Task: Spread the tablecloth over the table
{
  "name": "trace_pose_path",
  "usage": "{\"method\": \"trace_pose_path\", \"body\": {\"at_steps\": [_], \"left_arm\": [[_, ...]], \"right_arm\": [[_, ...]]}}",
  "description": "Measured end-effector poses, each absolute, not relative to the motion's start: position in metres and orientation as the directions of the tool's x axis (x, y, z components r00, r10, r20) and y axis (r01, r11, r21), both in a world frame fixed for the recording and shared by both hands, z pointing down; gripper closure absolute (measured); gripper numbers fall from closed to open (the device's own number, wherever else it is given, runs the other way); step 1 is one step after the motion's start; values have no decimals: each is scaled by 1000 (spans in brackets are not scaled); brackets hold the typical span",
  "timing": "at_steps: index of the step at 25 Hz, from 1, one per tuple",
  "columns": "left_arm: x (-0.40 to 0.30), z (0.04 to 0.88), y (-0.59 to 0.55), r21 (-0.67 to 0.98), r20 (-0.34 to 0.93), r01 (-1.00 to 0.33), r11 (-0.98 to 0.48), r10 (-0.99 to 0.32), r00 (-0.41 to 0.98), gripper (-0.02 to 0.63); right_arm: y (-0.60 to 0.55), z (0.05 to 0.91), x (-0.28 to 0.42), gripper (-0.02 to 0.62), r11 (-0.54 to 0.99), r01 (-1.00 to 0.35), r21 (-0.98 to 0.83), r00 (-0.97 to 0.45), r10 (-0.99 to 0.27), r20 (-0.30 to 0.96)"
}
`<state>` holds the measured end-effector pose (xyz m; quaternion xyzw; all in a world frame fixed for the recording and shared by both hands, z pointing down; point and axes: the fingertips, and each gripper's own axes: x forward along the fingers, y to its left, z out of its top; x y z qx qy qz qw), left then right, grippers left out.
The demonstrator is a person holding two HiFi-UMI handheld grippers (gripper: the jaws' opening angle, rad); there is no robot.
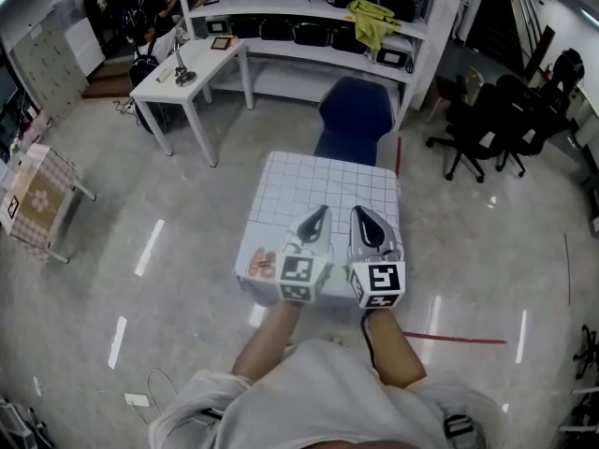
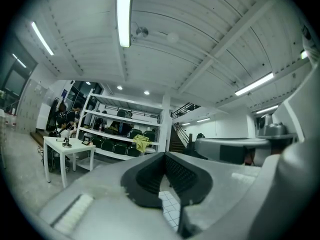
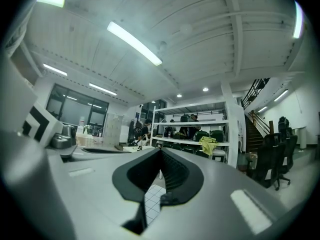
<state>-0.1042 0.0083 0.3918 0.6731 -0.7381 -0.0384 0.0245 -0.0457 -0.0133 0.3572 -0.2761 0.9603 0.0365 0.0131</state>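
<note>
Well, my left tool and my right tool were both shut tight and empty, side by side over the checked tablecloth.

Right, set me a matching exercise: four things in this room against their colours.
Things:
1. tablecloth
2. chair at its far edge
3. rag on the shelves
4. swivel chairs at the right

Colours:
A. black
B. yellow-green
C. white with a grid
D. dark blue

Pairs: 1-C, 2-D, 3-B, 4-A.
</note>
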Motion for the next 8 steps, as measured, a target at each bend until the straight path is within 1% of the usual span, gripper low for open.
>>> {"method": "trace_pose_path", "body": {"at_steps": [8], "left_arm": [[-82, 384, -5, 90, -24, -993, 72, -997, -75, 584]], "right_arm": [[-21, 351, -34, 589, 854, -513, 79, -858, -512, -43]]}}
